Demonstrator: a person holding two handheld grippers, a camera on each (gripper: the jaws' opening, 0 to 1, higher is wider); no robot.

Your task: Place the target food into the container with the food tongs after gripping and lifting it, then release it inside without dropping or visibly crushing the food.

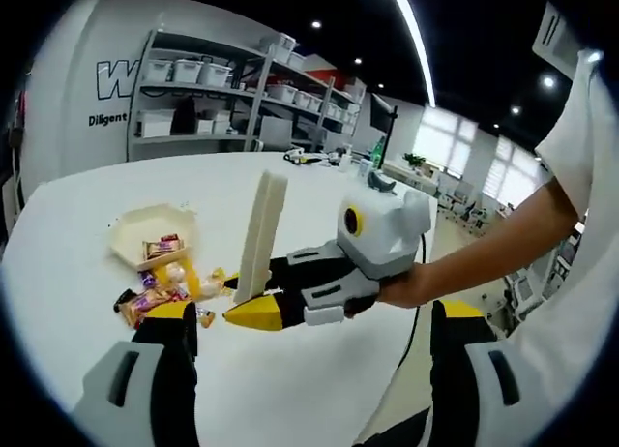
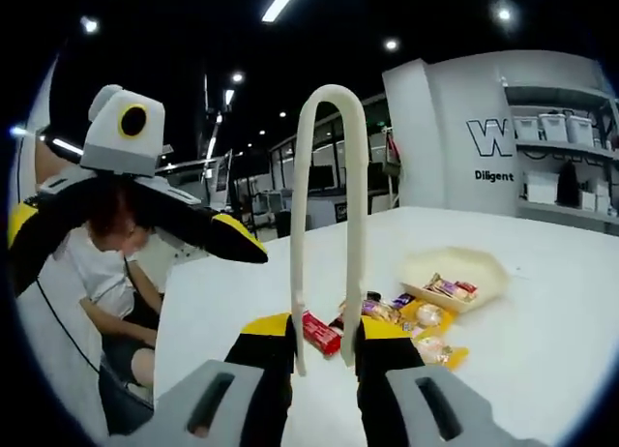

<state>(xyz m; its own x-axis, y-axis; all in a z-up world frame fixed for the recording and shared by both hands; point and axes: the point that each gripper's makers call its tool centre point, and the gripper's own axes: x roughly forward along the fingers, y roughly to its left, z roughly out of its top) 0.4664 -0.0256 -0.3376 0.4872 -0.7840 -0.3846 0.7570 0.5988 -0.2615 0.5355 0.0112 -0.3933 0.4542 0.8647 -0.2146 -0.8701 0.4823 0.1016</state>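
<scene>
In the right gripper view the right gripper has its yellow-tipped jaws closed against the two arms of the cream food tongs, which stand upright between them with the looped end at the top and the tips pointing down toward the white table. Between the tong arms, just above the jaws, a red wrapped snack shows, though whether the tongs actually pinch it cannot be told. Just beyond lies a loose pile of wrapped snacks in purple, yellow and pale wrappers, and past that the shallow cream container, which already holds a few wrapped pieces. In the left gripper view the left gripper has its jaws spread wide apart with nothing between them, hovering above the table. Ahead of it the right gripper grips the tongs edge-on beside the snack pile, with the container behind. Shelving with white bins lines the far wall.
</scene>
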